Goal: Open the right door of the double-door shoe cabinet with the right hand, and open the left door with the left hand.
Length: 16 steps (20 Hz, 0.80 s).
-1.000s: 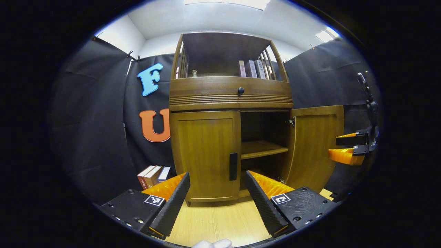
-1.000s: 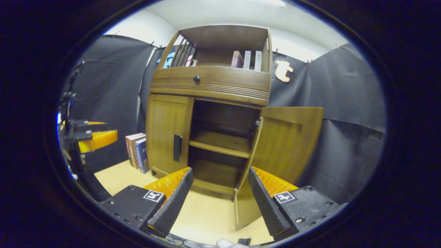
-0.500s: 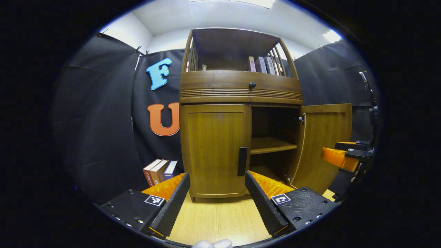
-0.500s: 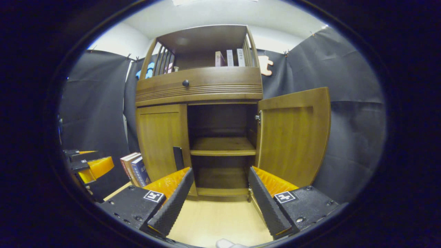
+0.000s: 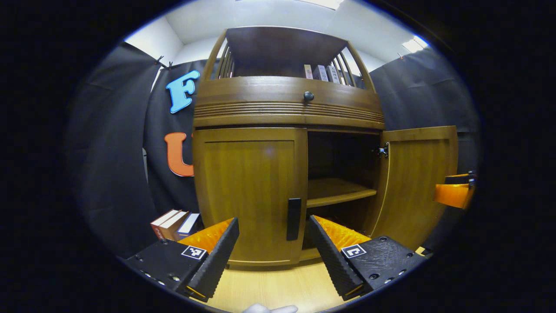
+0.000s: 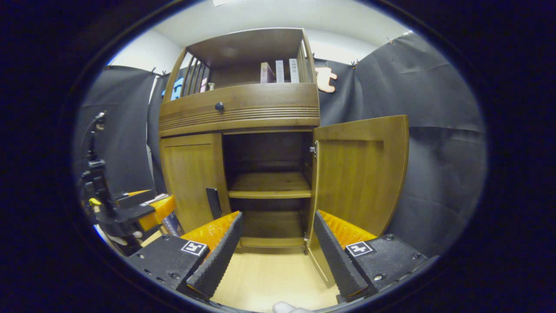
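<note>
The shoe cabinet (image 5: 286, 174) is seen standing on a pale wood-grain floor (image 5: 282, 287), backed by black cloth hung below a white ceiling. Its left door (image 5: 249, 191) is shut, with a black handle (image 5: 293, 219) at its inner edge. The right door (image 6: 360, 174) is swung wide open, so that a dark interior with one shelf (image 6: 269, 184) is exposed. A drawer front with a round black knob (image 5: 308, 96) is set above the doors, and books (image 6: 280, 71) are kept upright in the open top compartment. More books (image 5: 173, 221) are stood on the floor beside the cabinet's left side.

The left tool (image 5: 273, 243) is held open just before the shut door, the handle being framed between its fingers, with nothing gripped. The right tool (image 6: 278, 241) is likewise held open and empty, before the open compartment, its right finger near the open door's lower edge.
</note>
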Motion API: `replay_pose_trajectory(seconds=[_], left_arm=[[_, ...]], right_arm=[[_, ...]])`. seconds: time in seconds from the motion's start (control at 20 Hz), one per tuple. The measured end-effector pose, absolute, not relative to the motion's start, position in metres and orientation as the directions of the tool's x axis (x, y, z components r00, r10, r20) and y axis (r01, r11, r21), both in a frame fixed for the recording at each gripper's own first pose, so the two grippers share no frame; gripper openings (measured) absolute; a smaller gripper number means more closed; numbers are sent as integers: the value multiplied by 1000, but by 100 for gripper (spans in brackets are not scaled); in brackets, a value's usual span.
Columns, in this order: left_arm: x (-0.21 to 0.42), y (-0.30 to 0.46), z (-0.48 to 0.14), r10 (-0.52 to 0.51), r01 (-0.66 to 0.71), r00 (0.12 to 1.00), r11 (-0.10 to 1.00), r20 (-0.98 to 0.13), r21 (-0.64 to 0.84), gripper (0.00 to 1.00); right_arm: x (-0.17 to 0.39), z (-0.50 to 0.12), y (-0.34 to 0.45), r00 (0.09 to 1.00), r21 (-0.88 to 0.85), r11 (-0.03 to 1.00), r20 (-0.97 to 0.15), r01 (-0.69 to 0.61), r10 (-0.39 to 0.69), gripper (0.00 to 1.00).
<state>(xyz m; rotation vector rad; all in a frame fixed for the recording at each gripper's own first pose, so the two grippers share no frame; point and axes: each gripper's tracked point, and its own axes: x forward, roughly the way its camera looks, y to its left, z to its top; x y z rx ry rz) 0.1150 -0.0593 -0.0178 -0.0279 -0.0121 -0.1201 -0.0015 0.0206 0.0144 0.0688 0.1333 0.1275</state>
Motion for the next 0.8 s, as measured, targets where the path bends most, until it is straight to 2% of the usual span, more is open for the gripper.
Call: replay_pose_trajectory(seconds=[0.05, 0.1, 0.3, 0.35, 0.4, 0.45, 0.5, 0.55, 0.6, 0.65, 0.8], left_arm=[[132, -65, -23, -124, 124, 992, 992, 17, -34, 100], [148, -70, -30, -127, 128, 992, 991, 15, -43, 97], [208, -89, -64, -139, 136, 990, 987, -30, -85, 96], [221, -91, -73, -132, 127, 990, 988, -56, -83, 91], [232, -94, -79, -135, 129, 989, 988, -69, -82, 77], [241, -97, -83, -139, 133, 988, 988, -71, -79, 89], [247, -101, -85, -151, 146, 986, 986, -69, -81, 75], [252, -105, -87, -160, 154, 985, 984, -65, -91, 78], [255, -109, -88, -170, 163, 983, 981, -64, -102, 65], [263, -110, -90, -178, 170, 982, 980, -65, -108, 63], [258, -111, -88, -172, 165, 983, 981, -63, -102, 45]], right_arm=[[-3, 14, 19, 983, 70, 991, -137, -115, 124, 100], [-4, 12, 17, 982, 62, 992, -147, -107, 115, 98], [-8, 8, 12, 979, 40, 995, -183, -87, 93, 100], [-9, 8, 12, 978, 36, 996, -188, -83, 89, 99], [-10, 6, 12, 977, 32, 996, -195, -81, 86, 100], [-12, 5, 11, 977, 28, 996, -198, -79, 83, 100], [-13, 3, 11, 976, 21, 997, -203, -76, 79, 100], [-14, 2, 10, 975, 17, 997, -208, -74, 76, 100], [-15, 0, 9, 974, 16, 997, -214, -74, 76, 100], [-15, -2, 7, 973, 15, 997, -219, -70, 71, 100], [-19, -3, 5, 971, 20, 997, -229, -69, 72, 100]])
